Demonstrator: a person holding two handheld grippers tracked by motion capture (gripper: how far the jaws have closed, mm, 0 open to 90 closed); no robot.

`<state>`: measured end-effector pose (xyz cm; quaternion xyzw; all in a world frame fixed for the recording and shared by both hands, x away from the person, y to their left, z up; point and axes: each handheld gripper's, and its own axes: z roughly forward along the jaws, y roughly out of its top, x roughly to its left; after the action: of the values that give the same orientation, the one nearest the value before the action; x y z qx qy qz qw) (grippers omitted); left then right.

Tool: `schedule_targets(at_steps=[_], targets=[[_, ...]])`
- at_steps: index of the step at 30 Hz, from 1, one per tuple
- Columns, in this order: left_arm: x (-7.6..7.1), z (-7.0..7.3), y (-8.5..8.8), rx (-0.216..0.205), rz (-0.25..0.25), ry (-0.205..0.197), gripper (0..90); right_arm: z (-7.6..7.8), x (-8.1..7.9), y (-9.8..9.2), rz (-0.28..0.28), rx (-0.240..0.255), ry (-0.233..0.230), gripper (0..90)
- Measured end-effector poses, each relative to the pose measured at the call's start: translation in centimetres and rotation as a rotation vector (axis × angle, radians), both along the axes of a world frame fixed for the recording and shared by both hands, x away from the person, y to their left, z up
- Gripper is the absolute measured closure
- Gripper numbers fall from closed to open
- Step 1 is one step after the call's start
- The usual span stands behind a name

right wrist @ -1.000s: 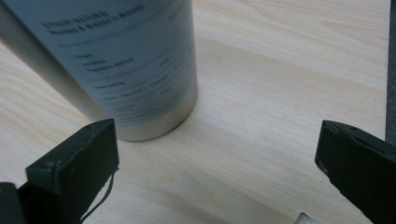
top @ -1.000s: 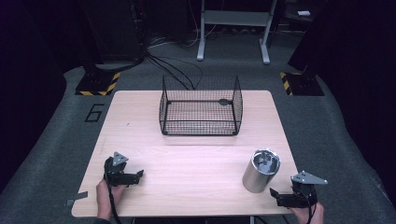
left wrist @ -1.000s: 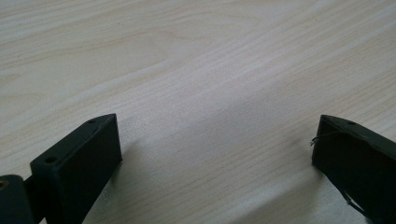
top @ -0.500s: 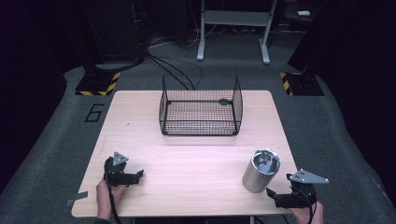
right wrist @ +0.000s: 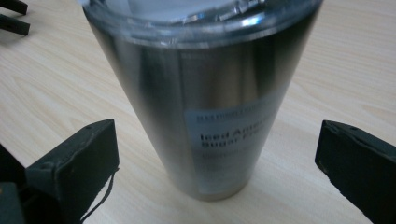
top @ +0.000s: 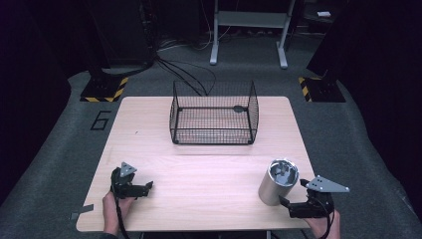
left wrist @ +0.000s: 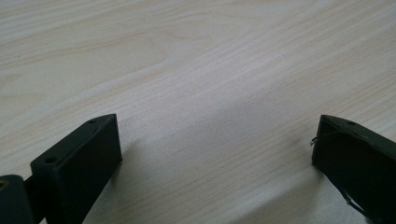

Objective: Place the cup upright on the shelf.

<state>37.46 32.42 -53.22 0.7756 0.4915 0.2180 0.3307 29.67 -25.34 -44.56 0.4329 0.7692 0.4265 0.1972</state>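
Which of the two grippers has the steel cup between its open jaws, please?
The right gripper. The cup stands between its spread jaws, untouched. The left gripper is also open, with bare table between its jaws.

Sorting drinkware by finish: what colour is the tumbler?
Shiny silver steel tumbler with a white label; right gripper view.

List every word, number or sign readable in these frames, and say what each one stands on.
"6": painted on the grey floor left of the table.
"Iced Am..." over "Sugar Fr...": white label on the steel tumbler; both lines run round the curve and are cut off.
Fine print above and below those lines on the label: too blurred to read.
Yellow-and-black hazard stripes: a marking on a floor stand base, no text.
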Motion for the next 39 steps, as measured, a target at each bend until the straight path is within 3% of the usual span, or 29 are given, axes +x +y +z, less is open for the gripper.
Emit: schedule_targets(at_steps=[17, 39], targets=[[0.0, 0.0, 0.0, 0.001, 0.0, -0.001, 1.2, 0.9, 1.5, 1.7, 0.01, 0.024, -0.073, 0.0], [0.0, 0.0, 0.0, -0.002, 0.0, -0.001, 1.2, 0.8, 2.4, 2.7, -0.016, 0.026, -0.106, 2.3]])
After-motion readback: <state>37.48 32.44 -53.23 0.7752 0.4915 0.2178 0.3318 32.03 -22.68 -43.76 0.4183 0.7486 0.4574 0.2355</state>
